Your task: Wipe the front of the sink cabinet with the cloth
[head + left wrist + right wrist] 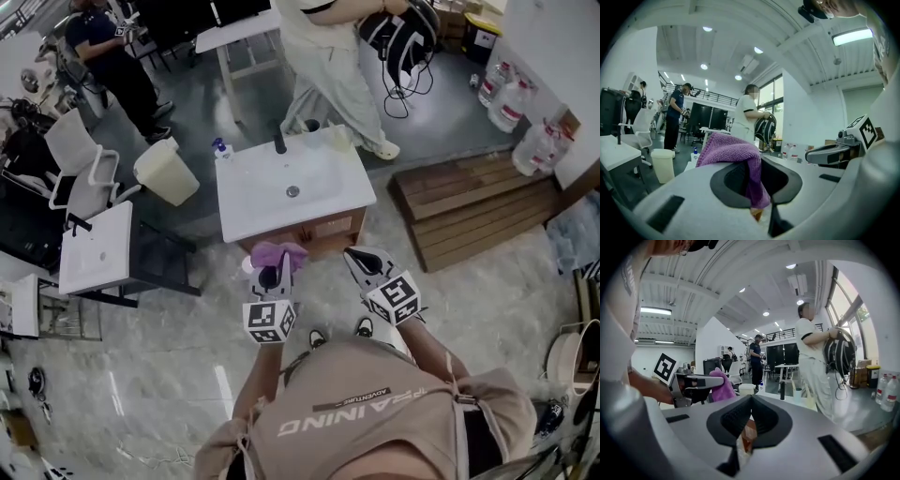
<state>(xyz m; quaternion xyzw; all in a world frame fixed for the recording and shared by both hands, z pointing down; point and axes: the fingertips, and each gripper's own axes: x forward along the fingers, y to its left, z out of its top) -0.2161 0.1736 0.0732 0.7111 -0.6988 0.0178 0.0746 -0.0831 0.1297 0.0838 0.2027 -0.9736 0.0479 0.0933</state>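
The sink cabinet stands in front of me, with a white basin top (253, 202) and a wooden front (330, 228). A purple cloth (278, 253) is bunched in my left gripper (272, 273), which is shut on it just before the cabinet front. In the left gripper view the cloth (733, 152) drapes over and between the jaws of the left gripper (757, 174). My right gripper (354, 259) hovers beside it at the same height. Its jaws meet with nothing between them in the right gripper view (749, 416). That view also shows the cloth (721, 386).
A cream bin (167, 172) and a white slab on a dark stand (94, 246) are at the left. A wooden pallet (473, 202) lies right of the cabinet, with water bottles (525, 141) beyond. A person in white (328, 56) stands behind the sink.
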